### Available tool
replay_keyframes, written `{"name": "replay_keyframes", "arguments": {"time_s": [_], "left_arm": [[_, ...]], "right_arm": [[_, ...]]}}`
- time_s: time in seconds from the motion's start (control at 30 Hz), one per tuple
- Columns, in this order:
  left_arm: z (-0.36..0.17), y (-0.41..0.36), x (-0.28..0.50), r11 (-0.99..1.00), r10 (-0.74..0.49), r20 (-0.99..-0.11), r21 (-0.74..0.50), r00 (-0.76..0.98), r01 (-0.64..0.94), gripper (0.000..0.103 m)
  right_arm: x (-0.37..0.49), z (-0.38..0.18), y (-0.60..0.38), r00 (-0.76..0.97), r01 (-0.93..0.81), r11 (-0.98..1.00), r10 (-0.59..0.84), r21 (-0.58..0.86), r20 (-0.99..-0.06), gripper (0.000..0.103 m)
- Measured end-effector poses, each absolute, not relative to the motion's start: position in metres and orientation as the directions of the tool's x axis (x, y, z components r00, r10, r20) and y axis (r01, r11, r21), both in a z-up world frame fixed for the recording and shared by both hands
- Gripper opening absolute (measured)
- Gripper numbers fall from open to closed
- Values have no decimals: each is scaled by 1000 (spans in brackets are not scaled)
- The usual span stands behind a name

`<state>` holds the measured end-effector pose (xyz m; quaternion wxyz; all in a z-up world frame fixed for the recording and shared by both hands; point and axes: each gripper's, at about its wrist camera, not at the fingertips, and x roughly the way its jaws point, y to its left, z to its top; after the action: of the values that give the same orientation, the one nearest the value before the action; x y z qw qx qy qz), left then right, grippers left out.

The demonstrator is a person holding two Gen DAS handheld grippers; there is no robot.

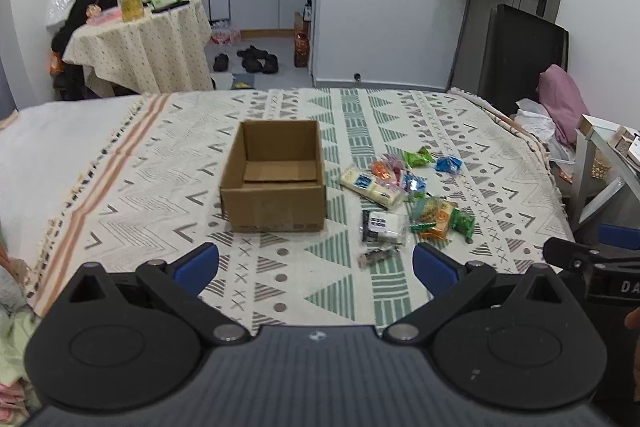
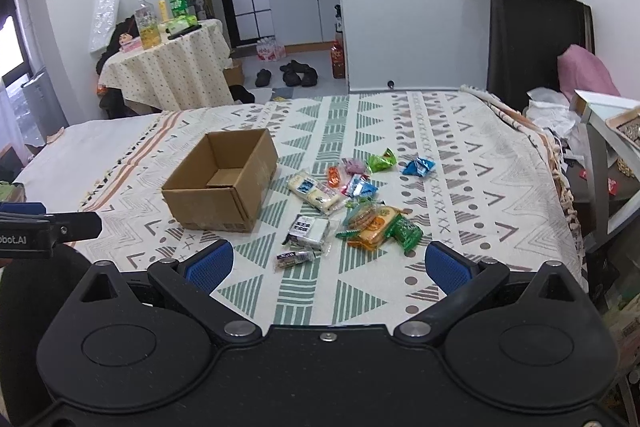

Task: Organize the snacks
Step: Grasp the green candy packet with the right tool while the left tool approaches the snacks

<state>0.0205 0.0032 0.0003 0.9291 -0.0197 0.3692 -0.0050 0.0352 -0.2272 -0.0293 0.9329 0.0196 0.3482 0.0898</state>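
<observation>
Both my left gripper (image 1: 316, 267) and right gripper (image 2: 326, 265) hang with jaws wide, holding nothing. The cardboard box (image 1: 274, 175) sits ahead of my left jaws on the bed (image 1: 132, 187); the snacks (image 2: 352, 203) lie scattered ahead of my right jaws, beside the box.

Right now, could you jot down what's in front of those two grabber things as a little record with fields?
surface: patterned blanket on a bed
container: open cardboard box, nothing in it
snacks: loose pile of wrapped snacks lying right of the box, none inside
outliers: blue packet and green packet at the far edge of the pile
left gripper: open, holds nothing
right gripper: open, holds nothing
progress: sorting not begun
</observation>
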Motion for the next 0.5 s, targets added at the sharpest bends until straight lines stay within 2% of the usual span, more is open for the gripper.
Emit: {"name": "replay_keyframes", "arguments": {"time_s": [0.23, 0.5], "left_arm": [[-12, -11, 44, 998, -66, -699, -57, 712, 36, 103], [-37, -17, 82, 997, -68, -733, -80, 677, 14, 102]], "right_arm": [[53, -47, -238, 719, -121, 983, 180, 135, -672, 103], [82, -72, -250, 694, -103, 975, 212, 197, -688, 103]]}}
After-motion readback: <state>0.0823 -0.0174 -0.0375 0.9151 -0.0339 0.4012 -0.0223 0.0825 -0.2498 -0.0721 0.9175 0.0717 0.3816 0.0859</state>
